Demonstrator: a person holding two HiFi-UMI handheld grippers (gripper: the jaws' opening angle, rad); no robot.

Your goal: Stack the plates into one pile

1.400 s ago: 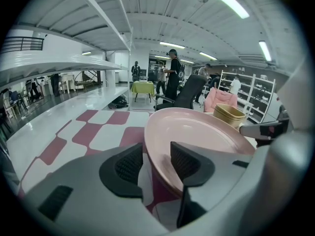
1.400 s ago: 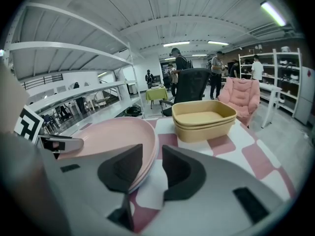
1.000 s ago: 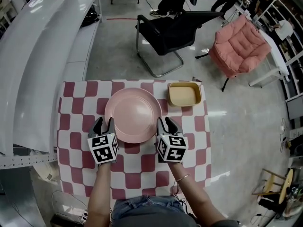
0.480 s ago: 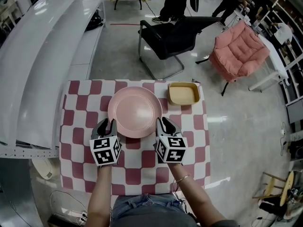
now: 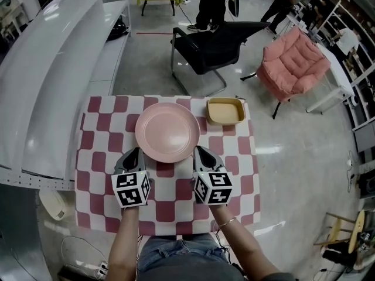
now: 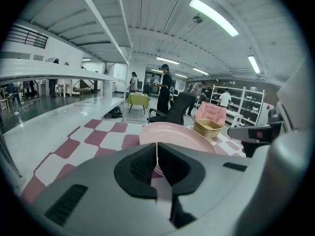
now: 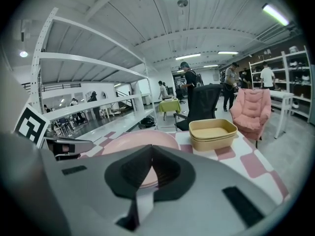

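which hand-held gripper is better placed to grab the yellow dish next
Likely right: the yellow dish sits far right, straight beyond the right hand-held gripper; the left hand-held gripper would have to cross the pink plate.

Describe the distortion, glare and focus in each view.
Head view: fisheye bends the white curved counter, which carries bright glare; the round pink plate is evenly lit. Left gripper view: dark round vignette, ceiling strip lights blown out, the left gripper slightly soft up close. Right gripper view: same vignette, the stacked beige square bowls sharp.
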